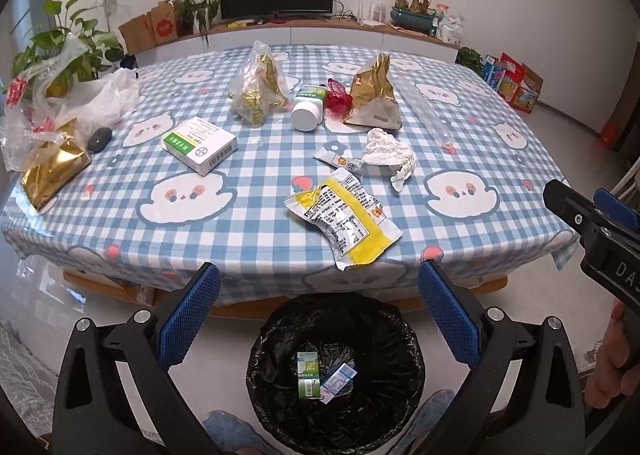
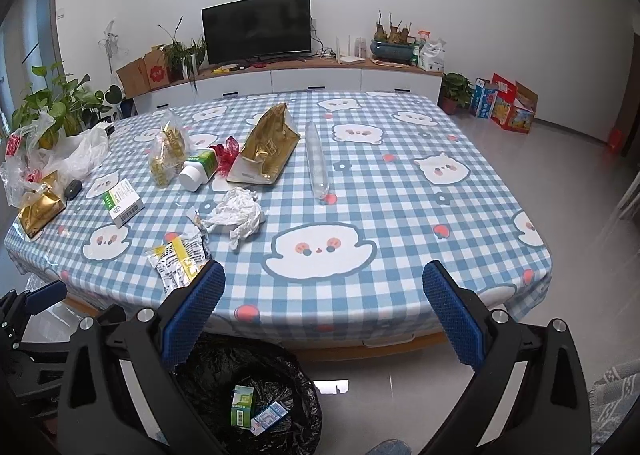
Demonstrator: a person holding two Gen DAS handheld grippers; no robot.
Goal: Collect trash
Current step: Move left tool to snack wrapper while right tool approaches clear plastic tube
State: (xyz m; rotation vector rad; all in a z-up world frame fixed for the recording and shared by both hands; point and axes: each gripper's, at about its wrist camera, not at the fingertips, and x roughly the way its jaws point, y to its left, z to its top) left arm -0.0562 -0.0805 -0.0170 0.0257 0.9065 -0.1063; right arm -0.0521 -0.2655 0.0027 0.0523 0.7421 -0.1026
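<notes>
While both claws hang spread and empty over the bin (image 1: 336, 371), the snack wrapper (image 1: 345, 217) lies straight ahead of the left claw (image 1: 320, 319) at the surface's near edge, long axis slanting away leftward; the right claw (image 2: 324, 319) sits farther off.

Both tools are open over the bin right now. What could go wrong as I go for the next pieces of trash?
1. The snack wrapper lies at the table edge; a nudge may knock it to the floor beside the bin.
2. The white bottle lies on its side and could roll when touched.
3. The clear tube is hard to see against the cloth and easy to miss.
</notes>
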